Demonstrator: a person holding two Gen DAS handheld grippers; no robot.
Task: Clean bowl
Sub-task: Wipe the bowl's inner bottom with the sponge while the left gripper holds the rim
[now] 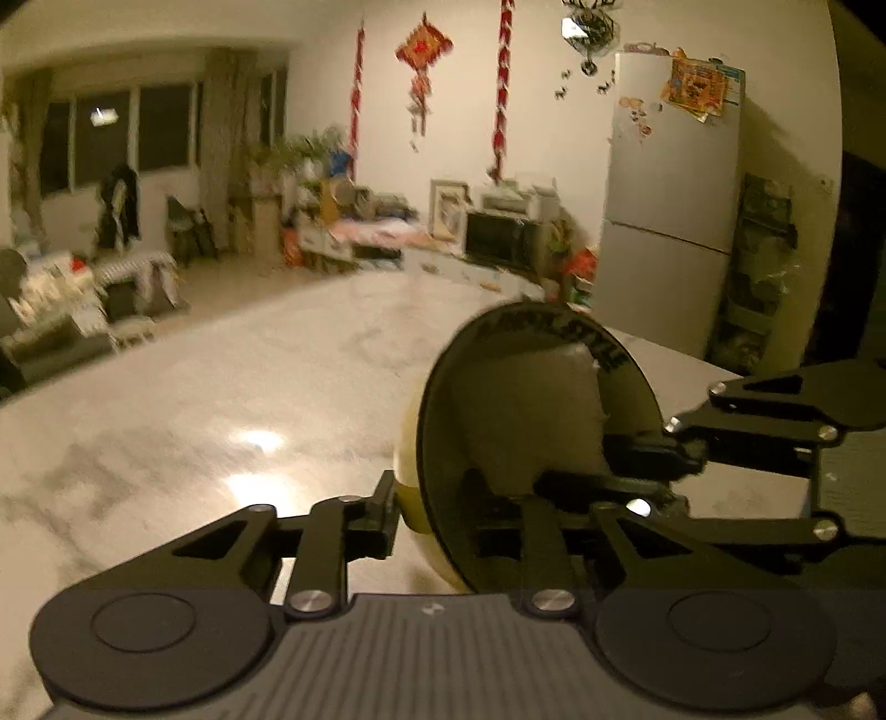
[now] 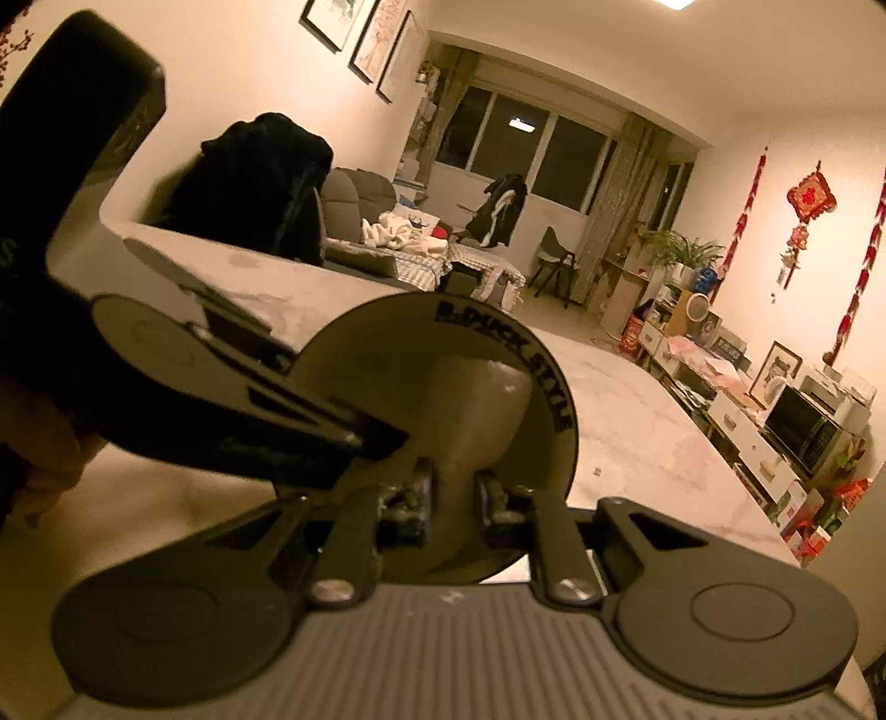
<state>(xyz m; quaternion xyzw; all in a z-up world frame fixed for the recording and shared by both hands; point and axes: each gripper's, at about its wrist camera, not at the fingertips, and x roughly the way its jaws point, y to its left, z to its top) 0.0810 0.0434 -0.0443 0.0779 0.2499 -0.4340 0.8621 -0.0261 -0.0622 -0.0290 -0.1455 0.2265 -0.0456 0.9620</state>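
Here bowl (image 1: 531, 443) rim pinched, tilted; cloth (image 2: 470, 421) probably inside; tabletop (image 1: 221, 399) open leftward.

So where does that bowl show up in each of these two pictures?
Left wrist view: the bowl sits lower right of centre, tipped on its side, its rim pinched by the left claw.
Right wrist view: it is at centre, just above the right claw, which holds a pale cloth inside it.
Shared landmark: the red knot ornament on the wall.
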